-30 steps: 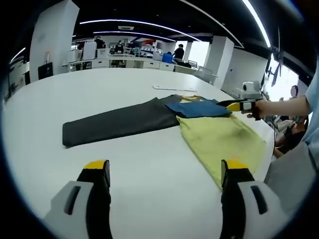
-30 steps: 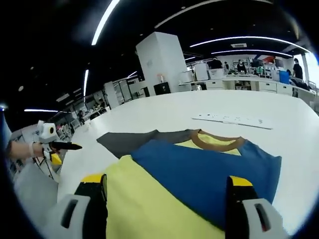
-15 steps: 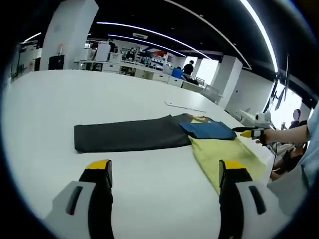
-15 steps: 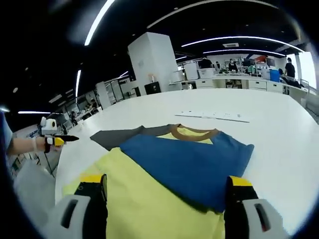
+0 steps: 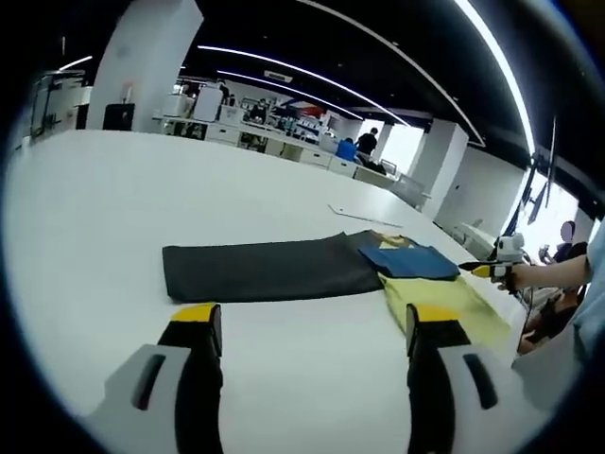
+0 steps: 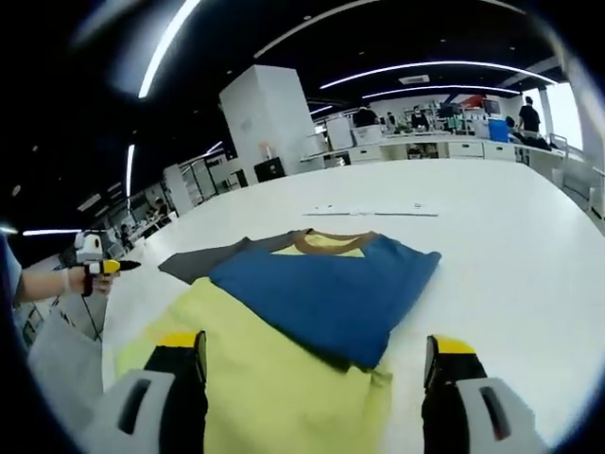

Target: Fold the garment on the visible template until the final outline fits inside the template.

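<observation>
A yellow garment [image 6: 274,374] with a brown collar [image 6: 329,241] lies flat on the white table [image 6: 510,255]. Its blue sleeve [image 6: 326,284] is folded across the chest. The dark grey template [image 5: 269,270] stretches away from the collar end, and the garment [image 5: 454,305] overlaps only its right end. My left gripper [image 5: 312,322] hovers open over bare table, short of the template. My right gripper [image 6: 312,348] is open above the garment's lower body, holding nothing. Each gripper appears in the other's view, the right gripper [image 5: 487,270] and the left gripper [image 6: 106,268], held in a hand.
A thin white strip [image 6: 369,210] lies on the table beyond the collar. The table's curved edge [image 6: 104,331] runs close to the garment's side, with a person's clothes beside it. Desks and people stand far off in the room.
Both cameras have drawn back and turned, so garment and template look smaller and shifted. The garment itself has not moved. Both grippers stay open.
</observation>
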`<state>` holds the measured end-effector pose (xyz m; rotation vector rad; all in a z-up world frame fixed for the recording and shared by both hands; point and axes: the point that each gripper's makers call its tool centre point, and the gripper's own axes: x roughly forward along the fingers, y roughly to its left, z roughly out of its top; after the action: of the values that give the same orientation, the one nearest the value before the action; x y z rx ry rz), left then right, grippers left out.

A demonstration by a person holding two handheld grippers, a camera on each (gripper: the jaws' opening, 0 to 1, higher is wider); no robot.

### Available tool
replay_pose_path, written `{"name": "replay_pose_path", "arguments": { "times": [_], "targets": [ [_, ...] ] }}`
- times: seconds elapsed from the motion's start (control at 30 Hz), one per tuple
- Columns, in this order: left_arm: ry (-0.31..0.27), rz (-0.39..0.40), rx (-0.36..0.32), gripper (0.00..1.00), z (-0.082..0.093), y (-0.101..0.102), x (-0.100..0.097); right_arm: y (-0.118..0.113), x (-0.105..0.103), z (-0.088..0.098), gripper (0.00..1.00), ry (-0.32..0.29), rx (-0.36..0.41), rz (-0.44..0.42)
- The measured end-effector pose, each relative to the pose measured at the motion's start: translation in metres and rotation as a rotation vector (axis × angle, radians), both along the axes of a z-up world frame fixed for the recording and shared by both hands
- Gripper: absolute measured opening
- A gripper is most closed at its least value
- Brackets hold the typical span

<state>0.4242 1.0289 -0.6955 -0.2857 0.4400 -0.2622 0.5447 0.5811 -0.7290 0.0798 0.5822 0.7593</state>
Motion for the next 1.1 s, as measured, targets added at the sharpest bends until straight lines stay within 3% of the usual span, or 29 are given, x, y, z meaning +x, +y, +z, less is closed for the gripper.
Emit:
{"name": "replay_pose_path", "arguments": {
  "times": [0.27,0.43,0.6,0.73,0.9,1.07,1.1],
  "targets": [
    [0.001,0.105,-0.011,0.71,-0.012,0.037,0.015,-0.012,0.002,-0.001,0.93,0.008,-0.008,-0.024],
    [-0.016,0.136,-0.023,0.70,-0.011,0.043,0.021,-0.019,0.006,0.000,0.87,0.001,-0.015,-0.038],
    [-0.021,0.120,-0.017,0.70,-0.010,0.039,0.020,-0.024,0.014,0.000,0.65,0.014,-0.004,-0.064],
    [-0.019,0.112,-0.006,0.70,-0.010,0.037,0.016,-0.024,0.018,-0.005,0.36,0.022,-0.019,-0.075],
    [-0.027,0.117,-0.012,0.70,-0.005,0.036,0.008,-0.023,0.024,-0.007,0.24,0.066,0.018,-0.106],
    [-0.025,0.130,-0.019,0.70,-0.007,0.036,0.000,-0.030,0.029,-0.014,0.00,0.113,0.021,-0.141],
    [-0.023,0.131,-0.021,0.70,-0.007,0.035,-0.001,-0.031,0.029,-0.014,0.00,0.129,0.040,-0.149]
  ]
}}
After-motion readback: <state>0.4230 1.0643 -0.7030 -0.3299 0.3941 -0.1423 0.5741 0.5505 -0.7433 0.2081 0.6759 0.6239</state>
